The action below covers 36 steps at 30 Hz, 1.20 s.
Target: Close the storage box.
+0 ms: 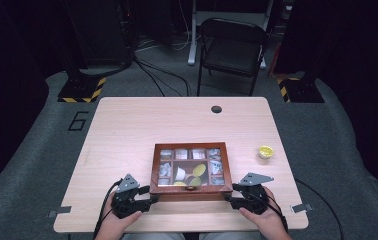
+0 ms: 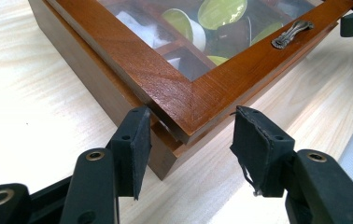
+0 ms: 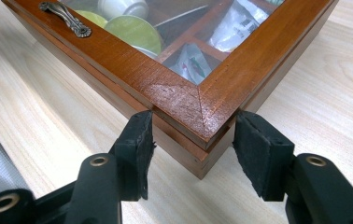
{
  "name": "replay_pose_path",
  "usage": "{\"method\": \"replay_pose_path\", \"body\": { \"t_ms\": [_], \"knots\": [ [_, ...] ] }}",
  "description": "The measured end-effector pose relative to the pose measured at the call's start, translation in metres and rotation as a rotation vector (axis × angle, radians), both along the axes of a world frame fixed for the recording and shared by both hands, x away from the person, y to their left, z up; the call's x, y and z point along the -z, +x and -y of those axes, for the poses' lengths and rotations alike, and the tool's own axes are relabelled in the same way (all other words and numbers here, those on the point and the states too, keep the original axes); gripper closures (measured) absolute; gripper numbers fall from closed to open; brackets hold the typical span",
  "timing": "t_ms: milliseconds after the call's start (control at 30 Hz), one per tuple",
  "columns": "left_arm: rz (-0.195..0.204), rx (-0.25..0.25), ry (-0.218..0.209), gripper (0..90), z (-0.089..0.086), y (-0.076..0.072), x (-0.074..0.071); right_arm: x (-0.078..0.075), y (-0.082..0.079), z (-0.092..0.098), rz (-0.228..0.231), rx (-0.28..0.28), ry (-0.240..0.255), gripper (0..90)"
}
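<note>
**Both grippers pinch the near corners of the wooden box**

From the high view, the wooden box (image 1: pixel 191 171) with its glass lid sits in the lower middle of the frame, on the near part of the pale table (image 1: pixel 127 130). The left gripper (image 1: pixel 147 195) meets its lower left corner and the right gripper (image 1: pixel 231 194) its lower right corner, each held by a hand rising from the bottom edge. That view also takes in a small yellow-topped cup (image 1: pixel 265 151) to the right of the box and a dark folding chair (image 1: pixel 233 47) at the top of the frame, well beyond the table.

The left gripper view brings what the high view cannot: the box corner (image 2: pixel 191 112) pushes down into the gap between the two black pads, one pad against the side wall at the left, the other close on the front edge at the right. The lid sits slightly askew over the base here, its edge overhanging. A metal handle (image 2: pixel 292 34) shows at the upper right of that frame, with green and white pods under the glass.

The right gripper view shows the other corner (image 3: pixel 198 109) wedged between its pads (image 3: pixel 139 144), both touching the wood, so the jaws are clamped on the box. The handle (image 3: pixel 66 18) lies at the upper left there.
</note>
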<state>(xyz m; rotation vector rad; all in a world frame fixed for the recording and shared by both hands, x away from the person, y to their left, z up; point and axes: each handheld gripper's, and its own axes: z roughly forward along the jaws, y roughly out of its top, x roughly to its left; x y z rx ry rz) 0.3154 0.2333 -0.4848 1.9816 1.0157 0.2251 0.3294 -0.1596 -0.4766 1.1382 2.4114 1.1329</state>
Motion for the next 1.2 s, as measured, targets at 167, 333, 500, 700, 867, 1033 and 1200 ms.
{"method": "replay_pose_path", "body": {
  "t_ms": [167,333,500,700,867,1033,1200],
  "knots": [
    [-0.001,-0.001,0.013,46.7,0.001,0.000,0.001,0.000,0.000,0.001,-0.003,-0.003,0.000,46.9],
    [-0.015,-0.002,0.007,46.7,0.000,0.000,0.002,0.000,0.000,0.001,-0.004,-0.005,0.004,46.9],
    [-0.026,-0.011,0.003,46.4,-0.002,0.001,0.002,-0.001,0.000,0.003,0.003,-0.007,0.000,46.5],
    [-0.017,-0.015,-0.035,45.0,-0.007,0.003,-0.002,-0.005,0.001,0.009,-0.001,0.013,0.021,46.2],
    [-0.011,-0.019,-0.088,43.5,-0.012,0.004,-0.007,-0.013,-0.001,0.013,0.023,0.026,0.054,46.1],
    [-0.001,-0.034,-0.100,43.1,-0.017,0.007,-0.010,-0.018,-0.001,0.017,0.050,0.038,0.051,45.9],
    [0.003,-0.044,-0.102,41.5,-0.021,0.011,-0.010,-0.015,0.002,0.022,0.030,0.042,0.056,45.2]
  ]
}}
